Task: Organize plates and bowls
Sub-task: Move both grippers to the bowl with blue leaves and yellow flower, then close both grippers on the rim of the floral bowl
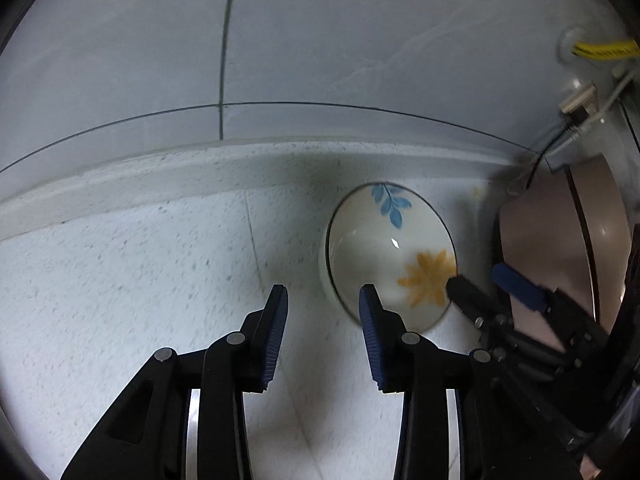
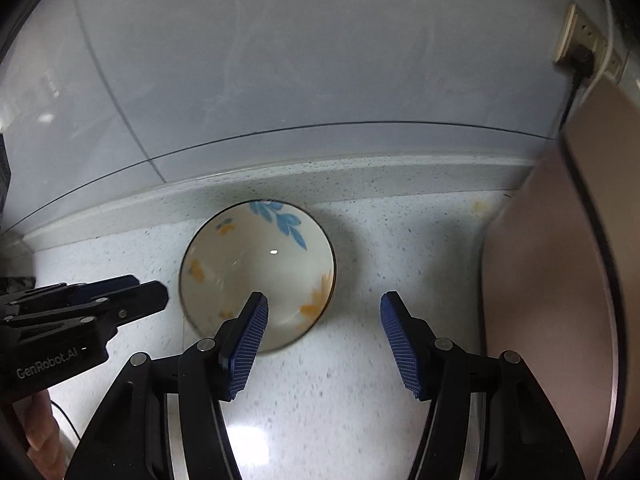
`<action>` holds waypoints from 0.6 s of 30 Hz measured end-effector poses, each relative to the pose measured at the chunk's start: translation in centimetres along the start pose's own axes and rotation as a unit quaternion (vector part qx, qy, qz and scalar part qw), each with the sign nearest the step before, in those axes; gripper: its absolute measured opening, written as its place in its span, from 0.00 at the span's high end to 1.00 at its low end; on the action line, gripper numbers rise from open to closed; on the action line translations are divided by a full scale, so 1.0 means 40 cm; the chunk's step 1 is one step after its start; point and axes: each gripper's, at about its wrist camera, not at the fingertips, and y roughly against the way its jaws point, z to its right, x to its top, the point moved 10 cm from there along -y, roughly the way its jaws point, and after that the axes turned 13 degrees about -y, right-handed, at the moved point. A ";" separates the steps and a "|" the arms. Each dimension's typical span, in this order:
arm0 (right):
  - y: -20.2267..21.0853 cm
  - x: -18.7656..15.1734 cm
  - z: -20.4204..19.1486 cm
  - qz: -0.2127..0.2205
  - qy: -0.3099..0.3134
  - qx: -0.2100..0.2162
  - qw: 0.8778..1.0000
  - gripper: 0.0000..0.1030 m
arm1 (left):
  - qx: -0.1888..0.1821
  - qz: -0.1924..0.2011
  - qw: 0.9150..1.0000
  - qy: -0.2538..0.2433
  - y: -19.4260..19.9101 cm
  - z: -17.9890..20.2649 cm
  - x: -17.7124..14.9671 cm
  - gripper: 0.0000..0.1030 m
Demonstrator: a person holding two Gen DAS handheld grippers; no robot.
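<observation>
Both tongs hang released — left tongs (image 1: 323, 300) left of the bowl (image 1: 390, 254), right tongs (image 2: 324, 306) astride its right rim.

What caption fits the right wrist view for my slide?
Open right gripper near the rim of a floral bowl on a speckled counter.

One bowl (image 2: 256, 272), two tongs (image 1: 323, 300).

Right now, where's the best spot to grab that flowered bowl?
Probably the near rim of the flowered bowl, by the orange flower. It sits upright and open, so the right gripper could likely straddle that thin wall from above, one finger inside.
</observation>
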 end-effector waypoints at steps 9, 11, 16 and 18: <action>-0.102 0.012 0.012 -0.028 -0.005 -0.005 1.000 0.43 | 0.010 -0.026 1.000 -0.006 -0.109 0.004 0.028 0.70; -0.128 0.012 0.012 -0.031 -0.001 -0.010 0.999 0.44 | 0.014 -0.029 0.999 -0.008 -0.124 0.007 0.024 0.70; -0.172 0.005 0.020 -0.044 0.000 -0.014 0.999 0.46 | 0.016 -0.042 0.999 -0.012 -0.181 0.015 0.023 0.70; -0.183 0.006 0.024 -0.048 -0.007 -0.010 0.999 0.47 | 0.017 -0.045 0.999 -0.011 -0.197 0.018 0.020 0.70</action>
